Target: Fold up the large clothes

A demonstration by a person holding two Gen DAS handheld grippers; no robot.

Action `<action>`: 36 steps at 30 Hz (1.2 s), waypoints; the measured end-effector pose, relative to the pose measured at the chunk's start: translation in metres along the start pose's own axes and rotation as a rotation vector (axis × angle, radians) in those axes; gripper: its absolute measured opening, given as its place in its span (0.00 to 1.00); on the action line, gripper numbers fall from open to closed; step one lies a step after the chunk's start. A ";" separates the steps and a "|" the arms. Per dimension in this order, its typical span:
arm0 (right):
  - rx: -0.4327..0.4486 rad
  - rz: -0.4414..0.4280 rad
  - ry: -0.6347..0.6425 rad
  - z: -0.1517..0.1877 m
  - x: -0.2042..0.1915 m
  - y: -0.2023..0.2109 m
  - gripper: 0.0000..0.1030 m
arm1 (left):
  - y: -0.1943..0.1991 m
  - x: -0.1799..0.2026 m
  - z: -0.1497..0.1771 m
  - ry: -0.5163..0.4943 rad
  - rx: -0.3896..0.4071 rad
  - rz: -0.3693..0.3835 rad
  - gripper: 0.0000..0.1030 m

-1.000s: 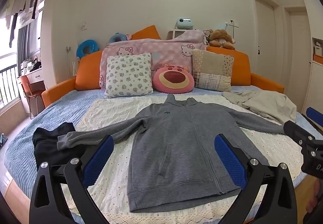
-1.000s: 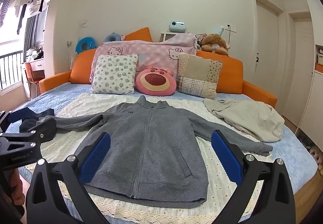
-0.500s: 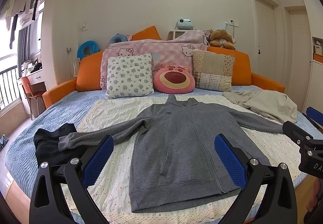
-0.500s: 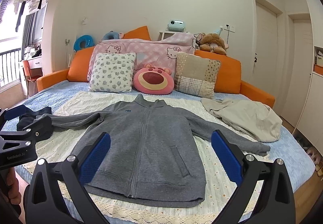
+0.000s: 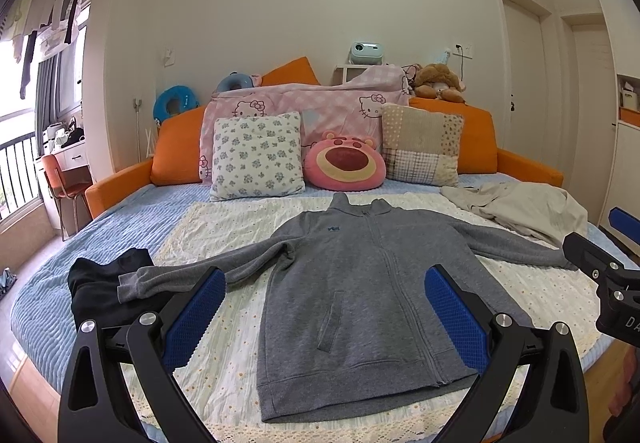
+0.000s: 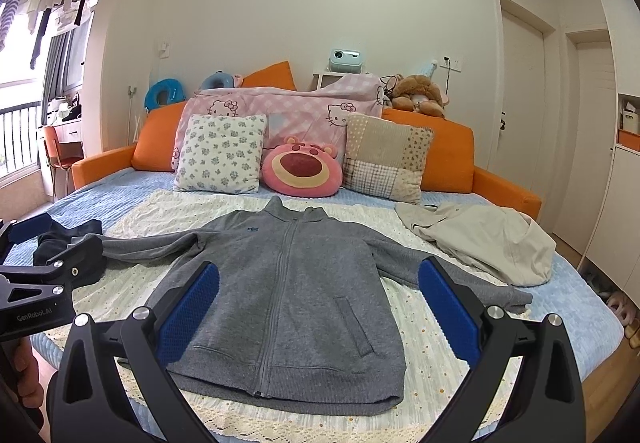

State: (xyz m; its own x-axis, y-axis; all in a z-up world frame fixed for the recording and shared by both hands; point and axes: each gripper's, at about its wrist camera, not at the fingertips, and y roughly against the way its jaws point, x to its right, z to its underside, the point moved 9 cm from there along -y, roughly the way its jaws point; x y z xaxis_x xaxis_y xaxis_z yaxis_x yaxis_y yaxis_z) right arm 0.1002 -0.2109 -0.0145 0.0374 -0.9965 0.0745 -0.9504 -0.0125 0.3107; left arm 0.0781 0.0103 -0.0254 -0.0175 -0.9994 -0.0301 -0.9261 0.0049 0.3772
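A grey zip-front fleece jacket (image 5: 360, 295) lies flat and face up on a cream lace-edged coverlet (image 5: 224, 219), spread over the blue quilted bed (image 5: 120, 215). The zip is done up, the collar points toward the pillows and the hem sits near the foot of the bed. Both sleeves stretch straight out to the sides. The cuff on one side rests on a crumpled black garment (image 5: 100, 291); the other sleeve runs close beside a heap of beige clothing (image 6: 484, 239).

The left hand-held gripper (image 5: 322, 319) hangs above the near edge of the bed with its blue-padded fingers (image 5: 192, 315) spread wide, holding nothing, clear of the jacket. The right hand-held gripper (image 6: 318, 315) hangs alongside it, fingers equally wide apart and empty, also off the cloth.

At the head of the bed stand a white flowered cushion (image 6: 220, 155), a round pink bear-face cushion (image 6: 302, 169) and a beige patchwork cushion (image 6: 386, 159), leaning against an orange padded headboard (image 6: 448, 155).
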 end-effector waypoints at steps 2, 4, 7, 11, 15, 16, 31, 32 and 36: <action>-0.001 0.000 0.000 0.000 0.000 0.000 0.96 | 0.000 0.001 0.001 0.000 0.001 -0.002 0.98; -0.001 -0.001 0.000 0.000 0.000 0.000 0.96 | 0.000 0.001 0.002 0.001 0.001 0.000 0.98; 0.000 -0.001 0.000 0.001 -0.001 0.001 0.96 | -0.001 0.002 0.002 0.000 0.001 -0.001 0.98; -0.001 0.000 0.000 0.002 -0.003 0.001 0.96 | 0.000 0.003 0.003 -0.005 -0.003 -0.003 0.98; -0.001 0.000 0.000 0.002 -0.004 0.001 0.96 | 0.000 0.001 0.004 -0.002 0.000 0.000 0.98; -0.001 0.001 -0.001 0.002 -0.004 0.001 0.96 | 0.000 0.002 0.004 -0.002 0.000 0.001 0.98; -0.001 0.001 -0.002 0.001 -0.003 0.001 0.96 | 0.001 0.002 0.002 0.000 0.007 -0.004 0.98; -0.001 0.000 -0.003 0.001 -0.003 0.000 0.96 | 0.001 0.002 0.003 -0.001 0.009 -0.005 0.98; -0.005 0.002 -0.003 0.001 -0.002 0.000 0.96 | 0.000 0.004 0.006 -0.003 0.002 0.002 0.98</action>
State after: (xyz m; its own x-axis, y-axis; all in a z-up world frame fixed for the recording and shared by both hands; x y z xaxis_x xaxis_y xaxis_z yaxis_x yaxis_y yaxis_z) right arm 0.0993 -0.2085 -0.0157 0.0350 -0.9967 0.0726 -0.9491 -0.0104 0.3149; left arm 0.0757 0.0066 -0.0309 -0.0209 -0.9993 -0.0323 -0.9269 0.0072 0.3753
